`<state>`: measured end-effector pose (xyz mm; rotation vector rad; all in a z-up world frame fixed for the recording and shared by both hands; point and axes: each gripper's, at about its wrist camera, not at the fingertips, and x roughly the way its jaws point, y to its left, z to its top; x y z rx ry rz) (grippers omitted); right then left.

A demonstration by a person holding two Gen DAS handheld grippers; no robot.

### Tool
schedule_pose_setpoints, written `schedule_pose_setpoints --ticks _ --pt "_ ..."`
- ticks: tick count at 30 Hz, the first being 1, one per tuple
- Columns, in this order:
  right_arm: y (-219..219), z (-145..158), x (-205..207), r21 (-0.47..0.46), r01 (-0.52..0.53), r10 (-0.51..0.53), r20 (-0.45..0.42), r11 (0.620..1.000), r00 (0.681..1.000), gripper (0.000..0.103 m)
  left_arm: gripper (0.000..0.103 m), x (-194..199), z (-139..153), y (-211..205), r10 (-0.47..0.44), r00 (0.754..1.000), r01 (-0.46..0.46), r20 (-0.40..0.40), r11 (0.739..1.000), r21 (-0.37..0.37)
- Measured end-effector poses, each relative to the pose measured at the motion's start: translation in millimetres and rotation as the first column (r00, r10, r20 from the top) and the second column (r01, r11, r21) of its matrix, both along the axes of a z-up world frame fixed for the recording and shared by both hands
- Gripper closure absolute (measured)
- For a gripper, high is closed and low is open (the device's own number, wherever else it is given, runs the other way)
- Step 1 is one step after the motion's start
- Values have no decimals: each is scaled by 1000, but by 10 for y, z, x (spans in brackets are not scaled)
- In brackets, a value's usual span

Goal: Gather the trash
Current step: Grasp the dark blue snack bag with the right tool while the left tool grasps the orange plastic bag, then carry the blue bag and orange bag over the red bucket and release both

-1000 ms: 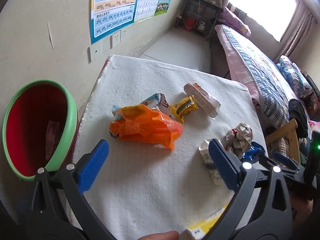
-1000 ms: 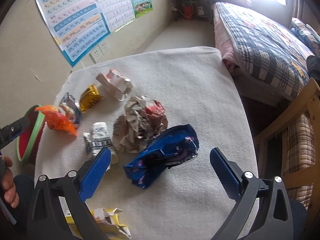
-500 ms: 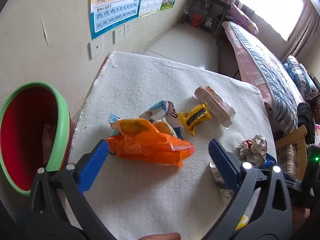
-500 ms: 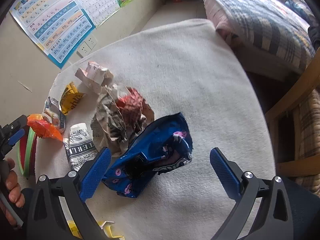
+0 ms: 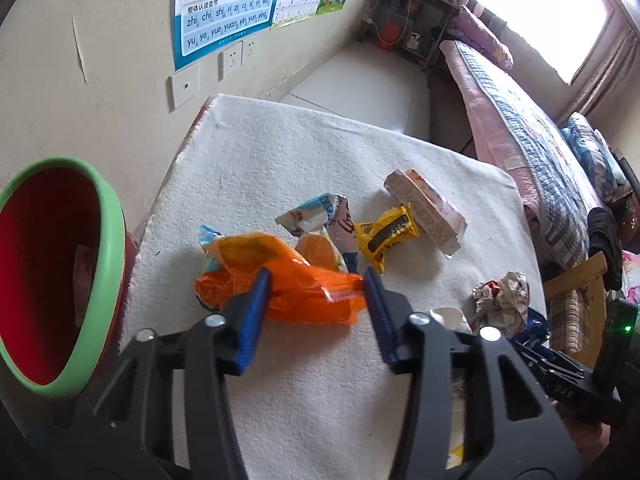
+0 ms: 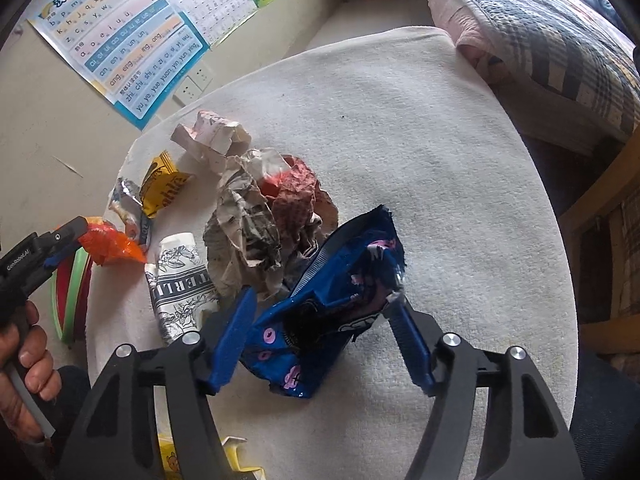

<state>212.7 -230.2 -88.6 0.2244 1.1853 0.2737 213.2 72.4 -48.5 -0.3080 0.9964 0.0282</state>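
Trash mostly uncollected: I count about 7 pieces on the counter [image 6: 440, 152], and the red bin [image 5: 102, 240] beside it shows maybe 1 scrap inside. My left tool [image 5: 316, 280] has just been closing, pinching the orange wrapper [image 5: 288, 284]. My right tool [image 6: 320, 304], also closing, pinches the blue bag [image 6: 340, 292]. Both still lie on the counter; lifting and dropping come next.

poster [image 5: 224, 12] – "zhi chi shi" (pinyin) | left gripper [image 6: 60, 246] – "GenRobot.AI"
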Motion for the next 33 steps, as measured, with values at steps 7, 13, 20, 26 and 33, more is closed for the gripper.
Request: schedule_pose_setpoints --ticks 7,13,20,26,33 --pt "-36 72 -41 -3 5 -5 10 1000 1000 57 67 -130 71 59 7 1000 -6 24 1000 -28" --pt "-34 129 -87 -12 0 0 17 1000 1000 71 69 -274 152 49 -6 999 7 38 1000 -25" --pt "-14 288 -177 -40 -7 9 60 999 998 76 69 -457 211 31 -21 999 21 47 1000 -13" --pt "29 428 -317 -88 -26 35 110 996 993 76 69 -605 277 -17 -41 998 42 55 999 -2" --pt "91 543 -434 -99 -38 52 139 994 989 76 69 -726 365 -52 -59 996 59 73 998 5"
